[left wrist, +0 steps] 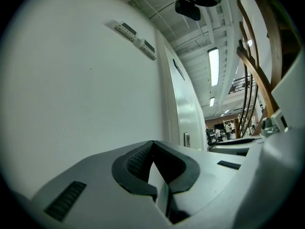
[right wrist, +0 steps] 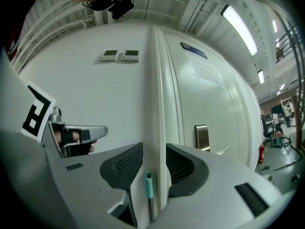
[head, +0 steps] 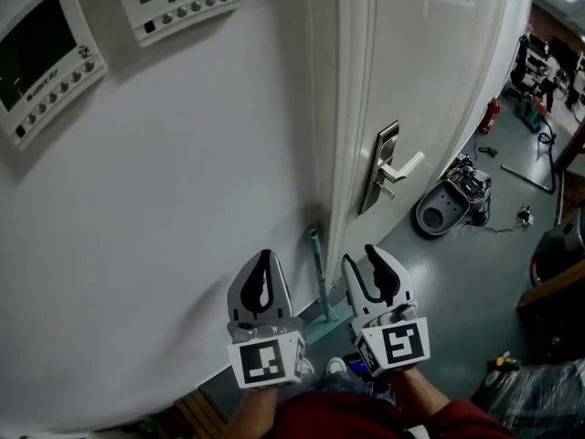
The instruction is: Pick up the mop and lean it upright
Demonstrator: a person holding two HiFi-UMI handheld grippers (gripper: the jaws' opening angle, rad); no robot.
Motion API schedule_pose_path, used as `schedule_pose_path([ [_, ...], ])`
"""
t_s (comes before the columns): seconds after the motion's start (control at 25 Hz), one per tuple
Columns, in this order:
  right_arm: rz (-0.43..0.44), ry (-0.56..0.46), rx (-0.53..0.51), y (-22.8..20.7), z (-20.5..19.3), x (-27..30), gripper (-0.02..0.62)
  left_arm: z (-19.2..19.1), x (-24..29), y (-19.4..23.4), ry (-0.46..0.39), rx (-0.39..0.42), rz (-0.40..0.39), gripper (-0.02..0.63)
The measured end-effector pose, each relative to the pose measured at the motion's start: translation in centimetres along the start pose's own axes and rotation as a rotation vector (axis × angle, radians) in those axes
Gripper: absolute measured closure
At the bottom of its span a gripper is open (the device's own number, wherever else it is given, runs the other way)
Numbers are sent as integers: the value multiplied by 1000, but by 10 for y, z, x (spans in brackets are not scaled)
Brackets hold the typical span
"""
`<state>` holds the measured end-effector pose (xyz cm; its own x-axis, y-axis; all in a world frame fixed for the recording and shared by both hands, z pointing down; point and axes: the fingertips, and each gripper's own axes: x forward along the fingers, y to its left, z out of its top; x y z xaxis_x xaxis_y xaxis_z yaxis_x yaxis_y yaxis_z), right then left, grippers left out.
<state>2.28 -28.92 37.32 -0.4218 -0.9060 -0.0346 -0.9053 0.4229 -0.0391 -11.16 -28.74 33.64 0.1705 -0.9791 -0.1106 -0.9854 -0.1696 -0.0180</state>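
The mop stands upright against the edge of the white door frame, its teal-tipped handle (head: pixel 316 262) rising from a teal head (head: pixel 326 324) on the floor. Seen from the right gripper view, the handle (right wrist: pixel 149 191) shows in the gap low between the jaws, touching neither. My right gripper (head: pixel 365 258) is open just right of the handle, with nothing in it. Just left of the handle, my left gripper (head: pixel 265 256) is shut and empty, its tips (left wrist: pixel 153 143) meeting in front of the white wall.
A white door with a metal lever handle (head: pixel 395 170) is to the right. Two wall control panels (head: pixel 41 58) hang upper left. A grey round device (head: pixel 443 210) and cables lie on the floor beyond the door. Wooden slats (head: pixel 196 412) are lower left.
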Motion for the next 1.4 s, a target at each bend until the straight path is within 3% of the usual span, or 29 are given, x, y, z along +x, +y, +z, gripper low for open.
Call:
schedule_pose_path([
  [0.2, -7, -11, -30, -1, 13, 2, 451, -2, 0, -3, 8, -15, -4, 593],
  [0.28, -14, -5, -37, -3, 12, 2, 546, -1, 0, -4, 3, -13, -7, 592],
  [0.36, -17, -9, -42, -4, 14, 1, 575, -1, 0, -4, 0, -11, -9, 593],
  [1.4, -15, 2, -55, 3, 9, 7, 578, -6, -4, -1, 16, 7, -20, 593],
])
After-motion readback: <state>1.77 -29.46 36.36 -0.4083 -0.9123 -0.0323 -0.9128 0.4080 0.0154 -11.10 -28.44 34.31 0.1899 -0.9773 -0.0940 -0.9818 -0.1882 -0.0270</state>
